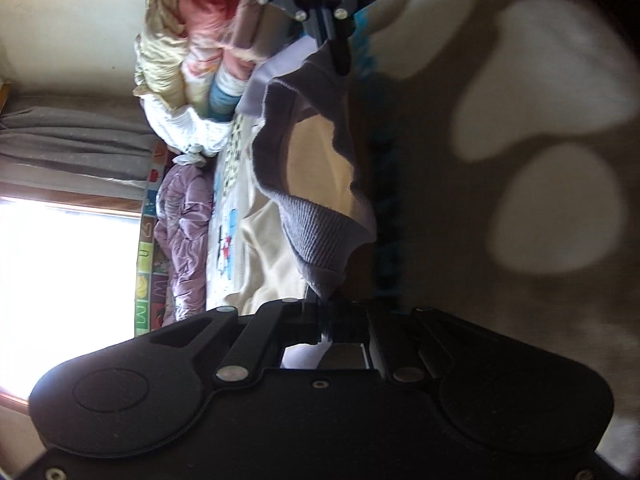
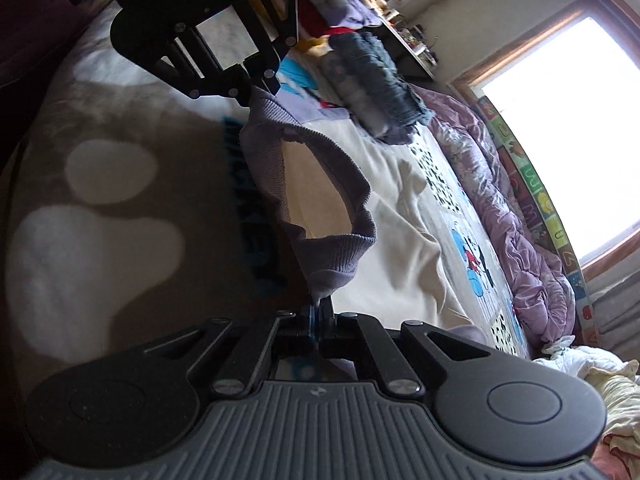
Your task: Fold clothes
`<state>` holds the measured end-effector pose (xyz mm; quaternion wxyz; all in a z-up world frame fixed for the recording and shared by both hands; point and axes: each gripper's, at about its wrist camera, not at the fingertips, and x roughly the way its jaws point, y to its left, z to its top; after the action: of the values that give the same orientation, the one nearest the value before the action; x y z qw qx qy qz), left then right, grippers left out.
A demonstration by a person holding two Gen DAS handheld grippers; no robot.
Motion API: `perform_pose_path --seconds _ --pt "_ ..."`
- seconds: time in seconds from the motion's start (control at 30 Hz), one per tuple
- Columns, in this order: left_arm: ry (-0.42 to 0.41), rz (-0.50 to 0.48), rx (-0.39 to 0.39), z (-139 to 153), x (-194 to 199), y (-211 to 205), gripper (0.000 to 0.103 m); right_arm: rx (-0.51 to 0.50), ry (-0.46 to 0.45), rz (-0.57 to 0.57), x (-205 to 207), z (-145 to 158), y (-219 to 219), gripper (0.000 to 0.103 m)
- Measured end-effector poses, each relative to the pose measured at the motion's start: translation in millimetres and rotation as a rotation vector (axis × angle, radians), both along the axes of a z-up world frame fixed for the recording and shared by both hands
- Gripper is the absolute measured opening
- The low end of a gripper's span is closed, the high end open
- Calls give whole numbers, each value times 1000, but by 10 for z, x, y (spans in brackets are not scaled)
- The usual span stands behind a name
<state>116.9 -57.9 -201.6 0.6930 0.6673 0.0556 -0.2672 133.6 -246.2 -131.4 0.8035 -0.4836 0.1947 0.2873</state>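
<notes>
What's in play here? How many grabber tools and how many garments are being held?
Grabber tools: 2, the left gripper and the right gripper, both shut on cloth.
Held garments: 1, the ribbed purple garment, stretched between them.
Total: 3

hidden: blue lettering (image 2: 256,216) partly behind the purple ribbed garment (image 2: 320,184) | cut off: brown blanket (image 1: 500,208) beside that garment, blurred | too small: clutter on shelf (image 2: 404,32) beyond garment

Single letters "U", "M", "Z" on alphabet mat (image 2: 536,208).
</notes>
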Motion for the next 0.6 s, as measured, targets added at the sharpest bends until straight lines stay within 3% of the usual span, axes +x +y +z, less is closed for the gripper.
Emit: perform_pose_path --seconds 0.43,0.6 --pt "8 -46 113 -320 -770 -51 1 -83 37 25 -878 -442 136 4" --pt "22 -46 168 -403 -972 -62 3 -102 39 -2 -1066 -471 223 11"
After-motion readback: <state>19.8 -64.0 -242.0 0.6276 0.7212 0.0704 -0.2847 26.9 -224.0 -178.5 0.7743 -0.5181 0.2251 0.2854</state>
